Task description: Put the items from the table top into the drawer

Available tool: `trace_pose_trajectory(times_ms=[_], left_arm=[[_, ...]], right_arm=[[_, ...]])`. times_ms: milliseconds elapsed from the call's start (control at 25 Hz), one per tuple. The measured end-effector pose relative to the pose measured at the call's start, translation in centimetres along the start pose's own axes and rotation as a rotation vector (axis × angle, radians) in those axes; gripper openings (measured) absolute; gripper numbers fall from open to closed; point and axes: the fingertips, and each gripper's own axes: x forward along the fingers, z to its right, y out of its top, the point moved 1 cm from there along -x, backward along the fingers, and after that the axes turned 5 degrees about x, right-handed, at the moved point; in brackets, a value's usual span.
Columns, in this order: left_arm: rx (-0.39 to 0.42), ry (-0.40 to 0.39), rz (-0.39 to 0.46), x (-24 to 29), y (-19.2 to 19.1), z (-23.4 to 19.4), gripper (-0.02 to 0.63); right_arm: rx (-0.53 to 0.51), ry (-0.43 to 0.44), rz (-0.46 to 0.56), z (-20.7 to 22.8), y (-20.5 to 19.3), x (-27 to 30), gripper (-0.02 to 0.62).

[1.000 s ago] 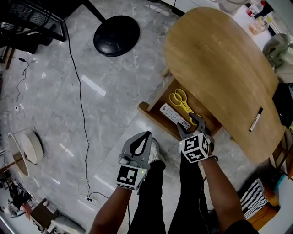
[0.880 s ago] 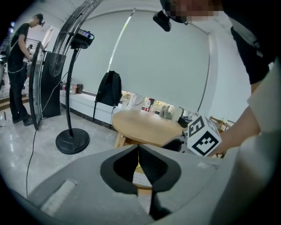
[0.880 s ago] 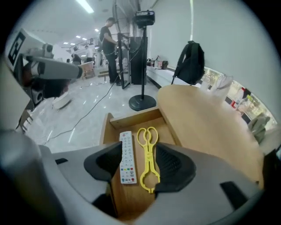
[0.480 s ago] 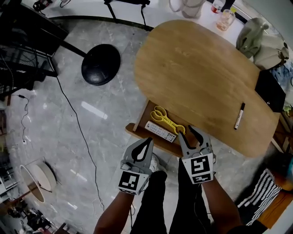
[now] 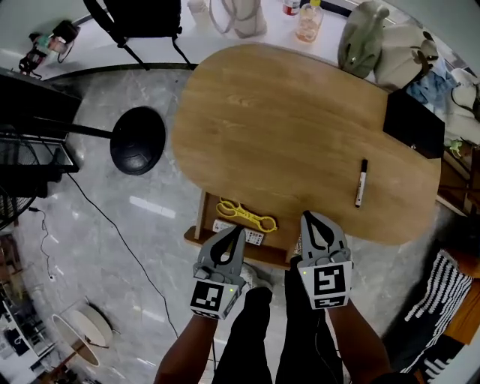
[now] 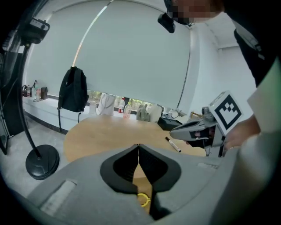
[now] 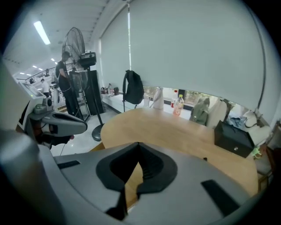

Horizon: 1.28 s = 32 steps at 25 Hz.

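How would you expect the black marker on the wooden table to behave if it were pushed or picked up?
The marker looks round and slim, lying flat on the smooth wooden table, so a sideways push would probably roll it. It appears rigid and likely light, so it should lift without bending. Its narrow barrel might pivot unless gripped mid-length.

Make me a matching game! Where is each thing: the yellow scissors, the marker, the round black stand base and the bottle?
Things:
1. yellow scissors
2. marker
3. round black stand base
4. bottle

Places:
A. on the floor, left of the table
B. in the open drawer
C. on the white ledge beyond the table
D. lying on the table top, near its right end

Pairs: 1-B, 2-D, 3-A, 4-C
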Motion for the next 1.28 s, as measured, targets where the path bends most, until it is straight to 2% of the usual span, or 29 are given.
trace_pose_trajectory(times_ms=[360, 480, 640, 720, 880, 1280], left_arm=[[0.088, -0.159, -0.062, 8.4, 3.1, 5.7, 0.018], [0.078, -0.174, -0.031, 10.9, 4.0, 7.2, 0.018], [0.061, -0.167, -0.041, 13.1, 4.3, 8.1, 0.018], [0.078, -0.179, -0.059, 14.0, 4.1, 8.5, 0.018], [0.106, -0.188, -0.076, 15.7, 3.9, 9.0, 0.018], [0.092, -0.174, -0.092, 17.4, 3.4, 8.9, 0.018]], right_arm=[[0.160, -0.203, 0.005, 12.2, -2.0, -2.5, -0.002], [0.197, -0.246, -0.023, 15.2, -3.6, -2.9, 0.004], [0.250, -0.258, -0.080, 17.9, -6.5, -2.1, 0.133], [0.284, -0.261, -0.106, 19.2, -7.7, -1.4, 0.156], [0.340, -0.269, -0.154, 21.6, -9.7, 0.6, 0.169], [0.331, -0.239, -0.258, 24.3, -11.8, 5.1, 0.169]])
